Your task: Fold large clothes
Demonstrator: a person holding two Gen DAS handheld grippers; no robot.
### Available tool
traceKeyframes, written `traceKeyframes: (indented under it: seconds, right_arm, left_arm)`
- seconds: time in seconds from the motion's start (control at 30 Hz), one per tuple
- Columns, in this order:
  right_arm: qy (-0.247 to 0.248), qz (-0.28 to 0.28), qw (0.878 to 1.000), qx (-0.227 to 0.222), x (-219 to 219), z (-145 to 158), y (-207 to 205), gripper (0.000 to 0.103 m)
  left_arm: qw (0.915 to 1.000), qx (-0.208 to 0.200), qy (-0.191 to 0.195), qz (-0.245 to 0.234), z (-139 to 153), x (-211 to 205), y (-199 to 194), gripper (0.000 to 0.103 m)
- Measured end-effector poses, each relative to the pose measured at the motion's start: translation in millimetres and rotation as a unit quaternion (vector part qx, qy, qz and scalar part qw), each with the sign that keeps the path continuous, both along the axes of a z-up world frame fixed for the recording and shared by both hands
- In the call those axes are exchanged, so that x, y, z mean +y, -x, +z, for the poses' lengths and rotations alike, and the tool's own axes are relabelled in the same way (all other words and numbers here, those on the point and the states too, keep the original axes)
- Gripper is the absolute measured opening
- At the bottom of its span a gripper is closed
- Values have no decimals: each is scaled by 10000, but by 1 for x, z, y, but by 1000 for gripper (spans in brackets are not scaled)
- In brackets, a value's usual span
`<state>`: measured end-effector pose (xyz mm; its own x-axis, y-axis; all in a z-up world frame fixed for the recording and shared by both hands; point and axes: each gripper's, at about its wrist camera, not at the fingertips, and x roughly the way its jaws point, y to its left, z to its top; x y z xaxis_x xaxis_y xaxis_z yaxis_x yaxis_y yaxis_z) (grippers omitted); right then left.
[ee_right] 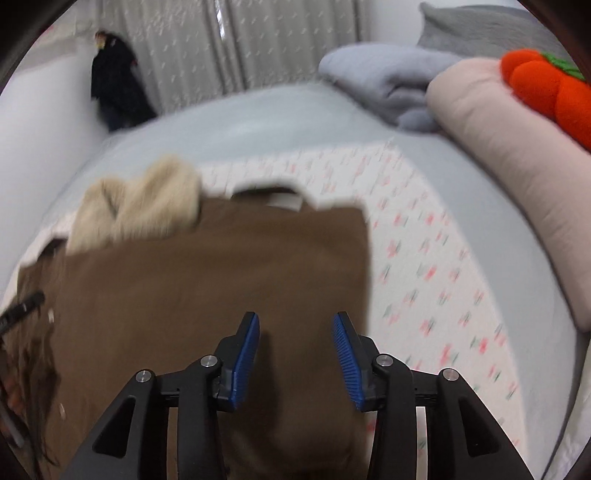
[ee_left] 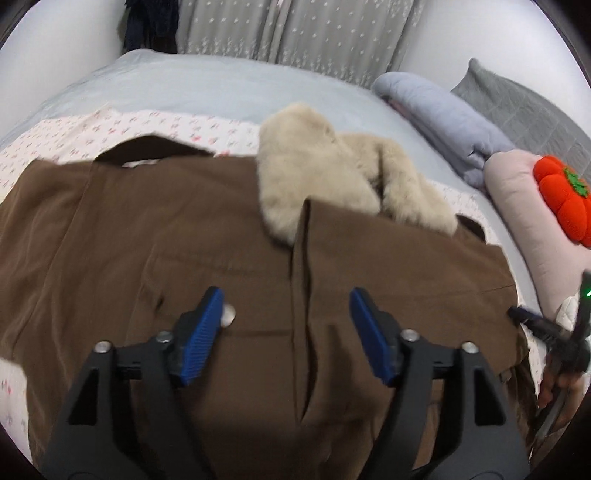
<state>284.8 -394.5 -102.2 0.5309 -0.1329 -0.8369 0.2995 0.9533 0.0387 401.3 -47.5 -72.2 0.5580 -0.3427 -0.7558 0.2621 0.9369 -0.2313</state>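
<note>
A large brown coat [ee_left: 207, 236] with a cream fur collar [ee_left: 332, 173] lies spread on a floral sheet [ee_left: 155, 125] on the bed. One side panel is folded over the middle, its edge running down the centre [ee_left: 301, 280]. My left gripper [ee_left: 286, 302] is open above the coat's middle, holding nothing. In the right wrist view the coat [ee_right: 221, 273] and its collar [ee_right: 136, 206] appear blurred. My right gripper [ee_right: 295, 325] is open above the coat's right edge, empty. The right gripper also shows at the right edge of the left wrist view [ee_left: 554, 332].
A rolled grey-blue blanket [ee_left: 443, 118], a pink pillow [ee_left: 524, 206] and an orange pumpkin plush [ee_left: 565, 199] lie at the right of the bed. Grey curtains [ee_left: 295, 33] hang behind. A dark garment [ee_right: 118, 88] hangs by the wall. Floral sheet [ee_right: 436, 258] lies right of the coat.
</note>
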Motion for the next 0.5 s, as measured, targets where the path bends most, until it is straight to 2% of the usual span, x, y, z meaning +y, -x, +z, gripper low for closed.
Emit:
traceKeyframes:
  seconds: [0.03,0.1,0.2,0.27,0.33,0.5]
  right_arm:
    - [187,58,9994,269,5,-16,-4,46]
    - [549,63,9982,251,16,-11,-2,48]
    - [297,-48,9992,269,25,11,5,52]
    - [223,-98,9996,111,34,30,15,67]
    - [100,-100,9999,-47,43,46,22,73]
    - [-154,95,9992,-369,72,76,42,79]
  left_arm:
    - [9999,26,-47,88,0,4,3,82]
    - [9995,104,-149,240,4,14,9,83]
    - [9988,182,-252,379,12,35,16,92]
    - [9975,148,-367,577,21,56,20,98]
    - [9962,112,-437,742,29,79,24,98]
    - [9891,216,-426,1392,39,155,28,98]
